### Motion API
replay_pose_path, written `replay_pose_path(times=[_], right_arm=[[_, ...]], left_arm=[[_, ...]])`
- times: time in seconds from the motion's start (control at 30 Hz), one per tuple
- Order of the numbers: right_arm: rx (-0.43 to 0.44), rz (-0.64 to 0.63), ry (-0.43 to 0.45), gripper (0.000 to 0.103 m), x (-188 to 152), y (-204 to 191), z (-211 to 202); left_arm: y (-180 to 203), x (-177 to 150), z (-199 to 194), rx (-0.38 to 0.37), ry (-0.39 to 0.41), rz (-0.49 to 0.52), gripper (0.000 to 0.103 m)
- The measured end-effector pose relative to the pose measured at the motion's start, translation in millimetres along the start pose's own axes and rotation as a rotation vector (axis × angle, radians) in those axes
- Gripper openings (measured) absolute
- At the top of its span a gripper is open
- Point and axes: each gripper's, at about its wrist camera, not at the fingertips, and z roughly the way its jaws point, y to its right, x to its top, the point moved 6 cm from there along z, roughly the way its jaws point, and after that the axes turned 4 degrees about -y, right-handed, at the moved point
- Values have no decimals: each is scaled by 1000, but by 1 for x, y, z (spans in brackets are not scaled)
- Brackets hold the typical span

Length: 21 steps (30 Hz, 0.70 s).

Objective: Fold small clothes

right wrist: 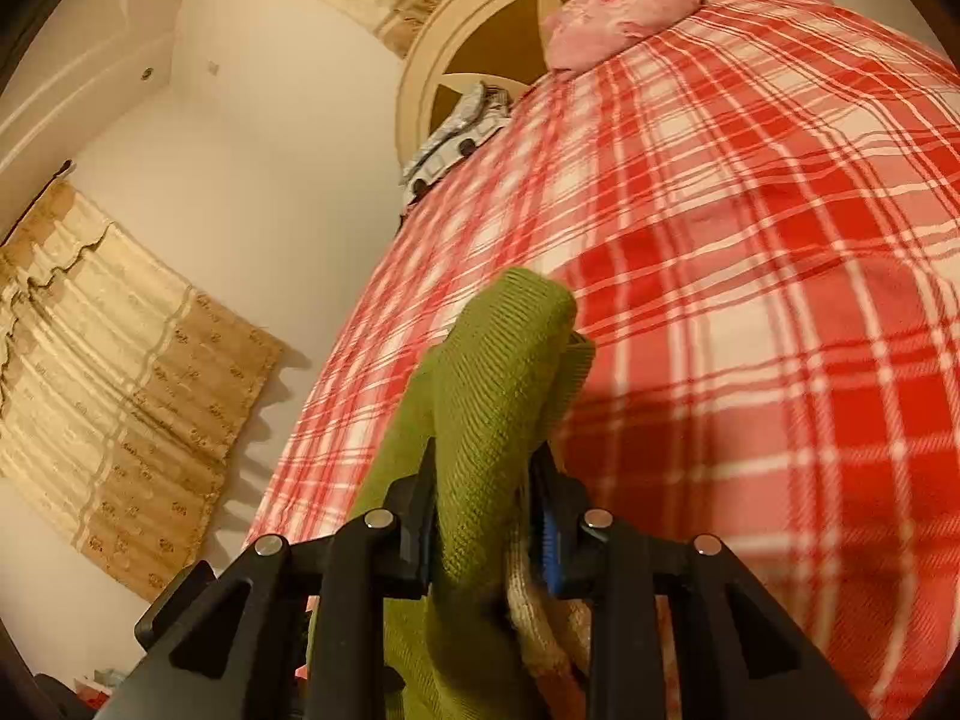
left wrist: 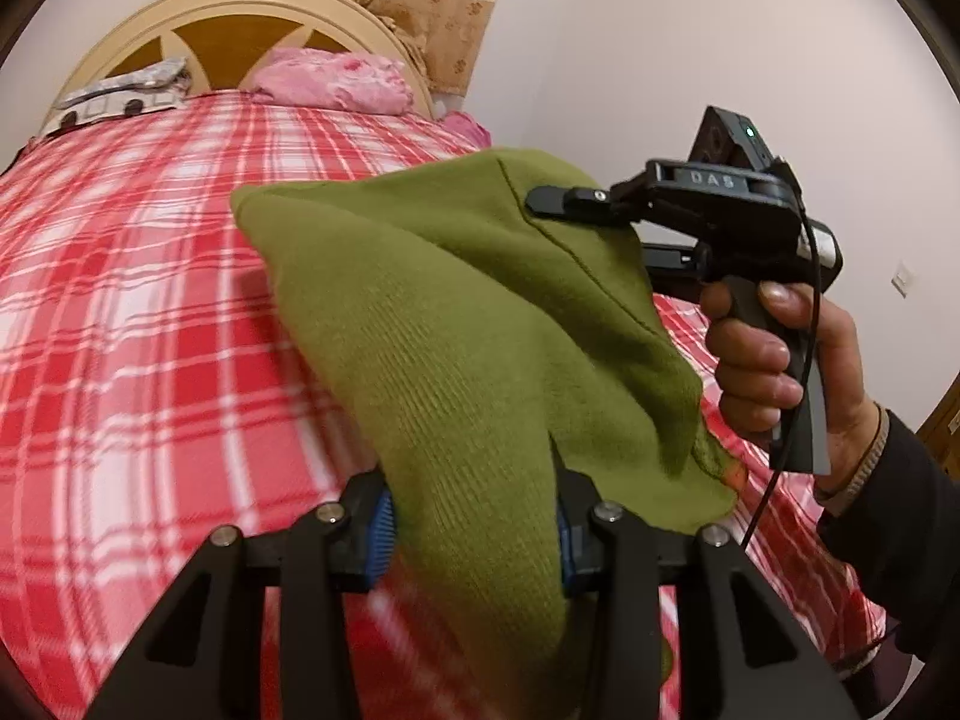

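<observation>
A small olive-green knitted garment [left wrist: 468,312] hangs lifted above the bed, stretched between both grippers. In the left wrist view my left gripper [left wrist: 474,528] is shut on one bunched edge of it, blue pads pressing the cloth from both sides. Up to the right, my right gripper [left wrist: 543,210] clamps another edge near a seam; a hand [left wrist: 762,360] holds its handle. In the right wrist view the right gripper [right wrist: 486,522] is shut on a thick fold of the green garment [right wrist: 498,372], with a bit of beige knit showing beside it.
The bed's red-and-white plaid cover [left wrist: 150,300] [right wrist: 750,300] spreads below. At its head lie a pink pillow [left wrist: 336,81] [right wrist: 618,6] and a grey printed cloth [left wrist: 120,96] [right wrist: 462,138], against a cream round headboard [left wrist: 228,18]. Beige curtains [right wrist: 120,390] hang on the walls.
</observation>
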Motion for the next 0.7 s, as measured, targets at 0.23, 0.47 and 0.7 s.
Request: replay_pose_path(times=[0.23,0.47,0.7], right_arm=[[22,-44,-56,27,-43,-41,17],[32,-98,-120,27,-75,-90,50],[72,-119,-159,27,-93,-126,87]], left_arm=[[-11,-31,-47,79,10,-5,42],[-36,-54,-83,133,23,-52,42],[-61,-68,-112,204,38,-95,42]])
